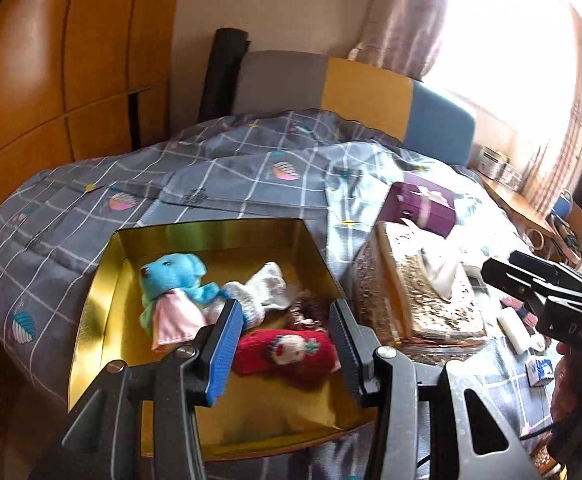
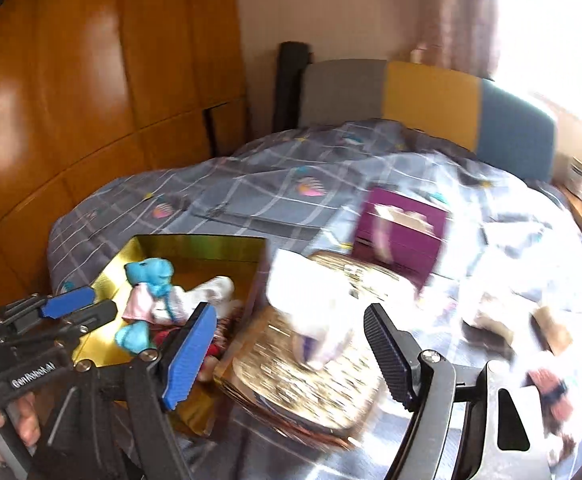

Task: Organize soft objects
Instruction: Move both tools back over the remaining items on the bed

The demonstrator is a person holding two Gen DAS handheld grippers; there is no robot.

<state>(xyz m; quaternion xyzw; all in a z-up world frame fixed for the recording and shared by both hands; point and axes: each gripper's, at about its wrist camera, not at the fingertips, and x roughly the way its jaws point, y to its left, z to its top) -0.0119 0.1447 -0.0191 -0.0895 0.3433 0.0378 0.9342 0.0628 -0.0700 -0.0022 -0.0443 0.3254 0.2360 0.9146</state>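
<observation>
We see glossy orange-brown wardrobe doors (image 1: pixel 51 80) filling the upper left of the frame. A bed (image 1: pixel 219 168) under a grey checked quilt spans the middle, its headboard (image 1: pixel 367 92) grey, yellow and blue. At upper right, a window (image 1: pixel 531 32) glares white beside pinkish curtains (image 1: pixel 403 12).

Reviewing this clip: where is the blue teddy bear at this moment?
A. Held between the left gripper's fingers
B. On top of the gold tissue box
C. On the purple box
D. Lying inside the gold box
D: the blue teddy bear lies on the floor of the open gold box, next to a white sock and a red knitted toy, with no fingers touching it.
</observation>
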